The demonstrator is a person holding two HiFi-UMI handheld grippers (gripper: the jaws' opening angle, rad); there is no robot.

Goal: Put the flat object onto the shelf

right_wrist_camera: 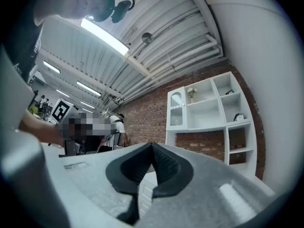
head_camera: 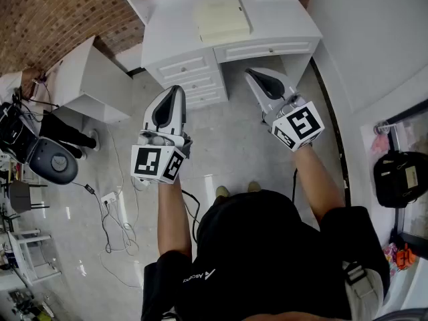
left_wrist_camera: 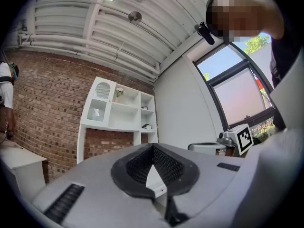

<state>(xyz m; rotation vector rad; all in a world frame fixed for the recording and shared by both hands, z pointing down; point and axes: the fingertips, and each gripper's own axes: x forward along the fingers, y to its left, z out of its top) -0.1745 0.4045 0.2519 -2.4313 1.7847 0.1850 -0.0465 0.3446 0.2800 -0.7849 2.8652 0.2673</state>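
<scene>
A flat cream object (head_camera: 221, 20) lies on the white desk (head_camera: 281, 25) at the top of the head view. Both grippers are held above the floor in front of the desk and point toward it, with nothing in them. My left gripper (head_camera: 177, 88) is shut, its jaws meeting at the tip (left_wrist_camera: 153, 147). My right gripper (head_camera: 249, 72) is likewise shut (right_wrist_camera: 152, 145). A white shelf unit (left_wrist_camera: 121, 109) with open compartments stands against the brick wall above the desk. It also shows in the right gripper view as the shelf unit (right_wrist_camera: 207, 103). Small items sit in some compartments.
The desk has drawers (head_camera: 191, 79) on its left side. A white cabinet (head_camera: 85, 79) stands to the left, with a black chair (head_camera: 41, 151) and floor cables (head_camera: 110, 206) nearby. A black bag (head_camera: 400, 176) sits at the right. People stand far off in the right gripper view.
</scene>
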